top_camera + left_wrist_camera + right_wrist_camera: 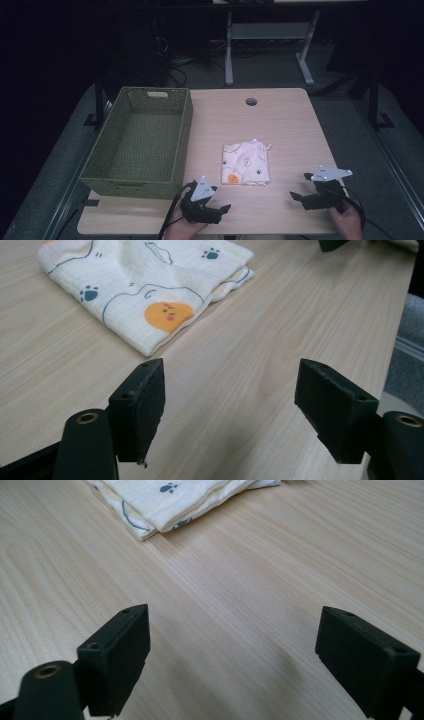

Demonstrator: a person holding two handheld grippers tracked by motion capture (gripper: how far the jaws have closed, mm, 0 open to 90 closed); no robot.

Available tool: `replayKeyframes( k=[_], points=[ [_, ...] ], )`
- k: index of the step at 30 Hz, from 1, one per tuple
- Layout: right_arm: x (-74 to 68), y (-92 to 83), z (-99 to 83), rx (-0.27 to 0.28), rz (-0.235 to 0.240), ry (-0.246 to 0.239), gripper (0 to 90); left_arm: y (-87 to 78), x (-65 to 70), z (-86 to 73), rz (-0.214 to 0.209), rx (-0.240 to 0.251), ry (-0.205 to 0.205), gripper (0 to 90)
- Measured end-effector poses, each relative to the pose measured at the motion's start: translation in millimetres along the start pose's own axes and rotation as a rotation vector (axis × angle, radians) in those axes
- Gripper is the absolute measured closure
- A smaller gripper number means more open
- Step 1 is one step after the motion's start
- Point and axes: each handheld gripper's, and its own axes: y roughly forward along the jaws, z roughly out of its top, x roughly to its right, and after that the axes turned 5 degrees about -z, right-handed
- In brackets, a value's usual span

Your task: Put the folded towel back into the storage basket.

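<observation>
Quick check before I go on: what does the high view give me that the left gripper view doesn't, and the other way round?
High view: the green woven basket at the table's left, the round hole near the far edge, and both hand-held grippers, left and right, apart from the cloth. Left gripper view: close detail of the cloth's folded layers and near corner, and its own jaws wide open with nothing between. Both: the folded printed cloth with its orange patch, lying on the wooden table.
</observation>
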Motion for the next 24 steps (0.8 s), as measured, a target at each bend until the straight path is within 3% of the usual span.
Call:
replayKeyframes(
  k=[10, 24],
  points=[
    [0.8, -6.1, -0.8, 0.031, -0.008, 0.032, 13.8, 1.2, 0.2, 3.4, 0.021, -0.032, 0.017, 27.9],
    [1.2, -3.5, -0.4, 0.027, 0.003, 0.032, 13.8, 1.5, -0.9, 18.3, 0.066, -0.044, 0.04, 27.1]
  ],
)
